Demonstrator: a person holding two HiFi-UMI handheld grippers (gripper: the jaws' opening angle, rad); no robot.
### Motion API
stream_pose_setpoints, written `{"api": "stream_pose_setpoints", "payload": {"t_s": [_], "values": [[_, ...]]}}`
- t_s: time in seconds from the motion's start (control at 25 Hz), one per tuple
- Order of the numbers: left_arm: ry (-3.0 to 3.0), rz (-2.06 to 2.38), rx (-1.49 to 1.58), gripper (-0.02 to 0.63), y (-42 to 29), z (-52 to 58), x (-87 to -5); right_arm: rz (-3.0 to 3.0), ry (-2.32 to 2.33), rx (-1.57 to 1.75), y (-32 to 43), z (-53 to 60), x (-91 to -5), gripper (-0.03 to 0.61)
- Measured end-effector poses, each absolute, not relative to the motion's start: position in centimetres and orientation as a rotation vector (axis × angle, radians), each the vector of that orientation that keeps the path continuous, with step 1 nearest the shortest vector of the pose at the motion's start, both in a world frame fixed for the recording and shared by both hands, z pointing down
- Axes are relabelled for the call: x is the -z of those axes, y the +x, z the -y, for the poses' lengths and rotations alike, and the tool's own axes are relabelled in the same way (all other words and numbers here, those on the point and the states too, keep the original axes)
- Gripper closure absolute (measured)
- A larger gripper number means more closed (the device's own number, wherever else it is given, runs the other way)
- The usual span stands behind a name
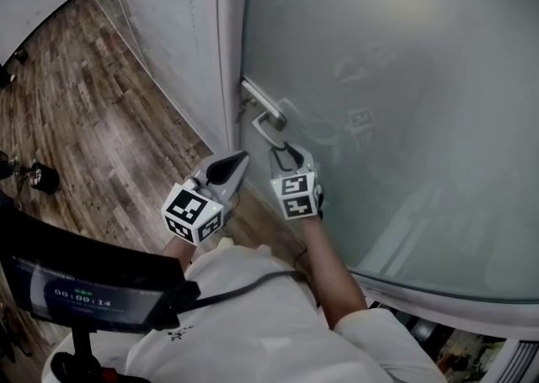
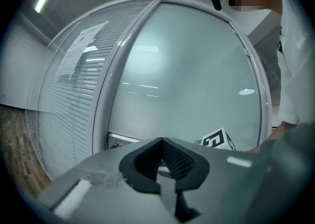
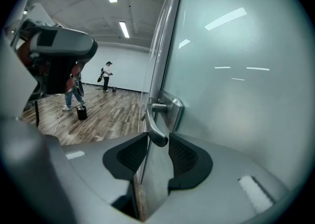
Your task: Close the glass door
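The glass door point(image 1: 396, 78), frosted, fills the head view toward 2 o'clock. It is likely heavy, stiff and slick, so grip its lever handle point(image 1: 263, 103). The right gripper point(image 1: 286, 154) has its jaws loosely straddling the lever's tip at 12 o'clock, and the left gripper point(image 1: 236, 162) is closed and empty.

Holds the left gripper point(image 2: 161, 142) out level just beside the other, jaws shut tip to tip with nothing between them, marker cube point(image 1: 194, 213) back toward the body. Stretches the bare right forearm point(image 1: 327, 268) forward from a short white sleeve, with the right gripper point(image 3: 158, 142) tilted somewhat downward. Keeps that gripper's jaws apart, with the end of the door handle point(image 3: 156, 125) between them and a gap showing at the right-hand pad.
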State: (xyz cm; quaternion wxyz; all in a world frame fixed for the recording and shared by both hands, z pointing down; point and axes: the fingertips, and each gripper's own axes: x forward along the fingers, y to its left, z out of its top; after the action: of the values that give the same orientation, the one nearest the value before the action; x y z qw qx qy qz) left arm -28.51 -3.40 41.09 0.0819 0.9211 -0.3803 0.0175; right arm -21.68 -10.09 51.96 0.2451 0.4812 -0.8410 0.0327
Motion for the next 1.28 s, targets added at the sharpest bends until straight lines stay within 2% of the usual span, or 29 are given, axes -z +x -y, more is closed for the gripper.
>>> {"api": "stream_pose_setpoints", "payload": {"t_s": [0.4, 0.52, 0.88, 1.28], "values": [[2.795, 1.049, -0.053, 0.612, -26.5, 2.6, -40.7, 2.399, 1.470, -0.092, -17.8, 6.3, -47.1, 0.442], [2.802, 1.033, -0.059, 0.613, -26.2, 2.6, -40.8, 2.444, 1.518, -0.104, -16.8, 4.7, -45.5, 0.495], [2.830, 1.014, -0.062, 0.612, -26.2, 3.2, -40.4, 2.516, 1.656, -0.287, -14.5, 0.5, -44.5, 0.558], [2.831, 1.054, -0.016, 0.614, -26.8, 3.2, -39.0, 2.527, 1.782, -0.223, -13.7, -0.2, -41.6, 0.569]]}}
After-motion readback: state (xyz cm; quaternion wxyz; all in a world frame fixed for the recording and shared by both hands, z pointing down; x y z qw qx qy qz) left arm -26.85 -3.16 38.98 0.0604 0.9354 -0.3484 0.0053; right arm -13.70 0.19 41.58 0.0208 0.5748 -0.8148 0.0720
